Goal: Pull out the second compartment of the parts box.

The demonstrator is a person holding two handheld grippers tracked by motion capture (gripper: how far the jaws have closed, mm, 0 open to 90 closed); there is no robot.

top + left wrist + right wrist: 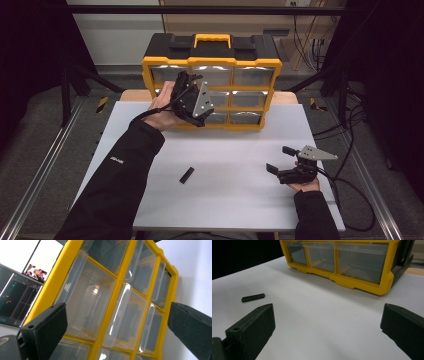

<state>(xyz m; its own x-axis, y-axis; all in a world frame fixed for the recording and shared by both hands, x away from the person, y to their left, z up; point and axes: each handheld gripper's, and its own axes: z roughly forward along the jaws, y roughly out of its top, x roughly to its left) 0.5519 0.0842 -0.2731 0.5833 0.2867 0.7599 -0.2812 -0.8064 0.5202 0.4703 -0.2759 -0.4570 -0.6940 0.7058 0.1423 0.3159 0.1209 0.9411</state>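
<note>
The white table (225, 200) is seen spread beneath both tongs, and at its far edge a yellow-and-black drawer organizer (212, 60) is stood upright, its clear drawer fronts turned toward the person. The organizer is met directly ahead of the left gripper (186, 95), which is raised in front of the left-hand columns of drawers; in the left gripper view the jaws are held wide apart with nothing between them, and the transparent drawers (87, 302) are framed in the gap, close ahead, though contact cannot be made out. The organizer is placed well beyond and to the left of the right gripper (280, 159), which is kept low over the near right part of the table; its jaws are likewise spread wide and nothing is gripped. A small black bar (186, 175) is laid flat on the bare table, well apart from both tongs: to the left of the right gripper, and nearer the person than the left gripper.
</note>
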